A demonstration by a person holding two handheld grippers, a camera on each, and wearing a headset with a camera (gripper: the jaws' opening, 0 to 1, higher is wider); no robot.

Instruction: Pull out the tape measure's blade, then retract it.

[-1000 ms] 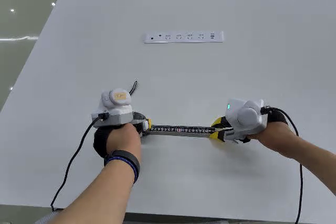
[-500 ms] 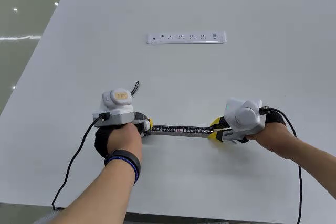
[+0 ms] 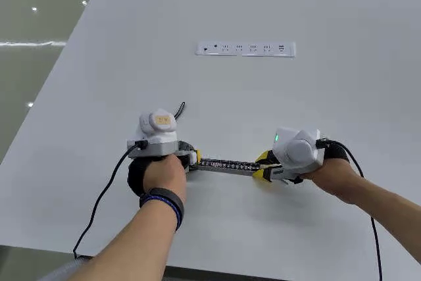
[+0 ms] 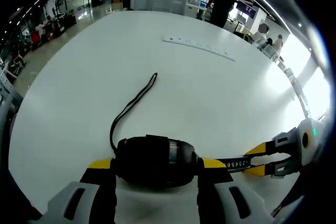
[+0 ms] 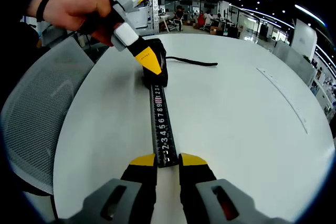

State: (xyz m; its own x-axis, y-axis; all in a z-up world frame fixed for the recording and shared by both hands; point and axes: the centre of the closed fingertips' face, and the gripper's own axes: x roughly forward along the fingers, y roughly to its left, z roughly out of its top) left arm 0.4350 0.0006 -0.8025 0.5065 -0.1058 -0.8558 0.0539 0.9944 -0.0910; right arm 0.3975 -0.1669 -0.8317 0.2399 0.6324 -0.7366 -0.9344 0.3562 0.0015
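Observation:
The black tape measure case (image 4: 155, 160) rests on the white table (image 3: 263, 97), and my left gripper (image 4: 156, 165) is shut on it, one yellow-tipped finger on each side. In the head view the left gripper (image 3: 189, 158) is at the left and the right gripper (image 3: 261, 167) at the right. The black numbered blade (image 3: 227, 163) lies flat between them. My right gripper (image 5: 167, 160) is shut on the blade's (image 5: 160, 124) free end, with the case (image 5: 156, 66) straight ahead. The right gripper's yellow fingers (image 4: 258, 150) enter the left gripper view from the right.
A white power strip (image 3: 245, 49) lies farther back on the table, well beyond both grippers. The case's black wrist cord (image 4: 134, 103) trails away from it across the table. The table's left edge (image 3: 59, 77) drops to a grey floor. A mesh chair (image 5: 37, 124) stands beside the table.
My right gripper has moved left toward the case, and the exposed blade is shorter. The left gripper and case have stayed put. The head camera has shifted a little.

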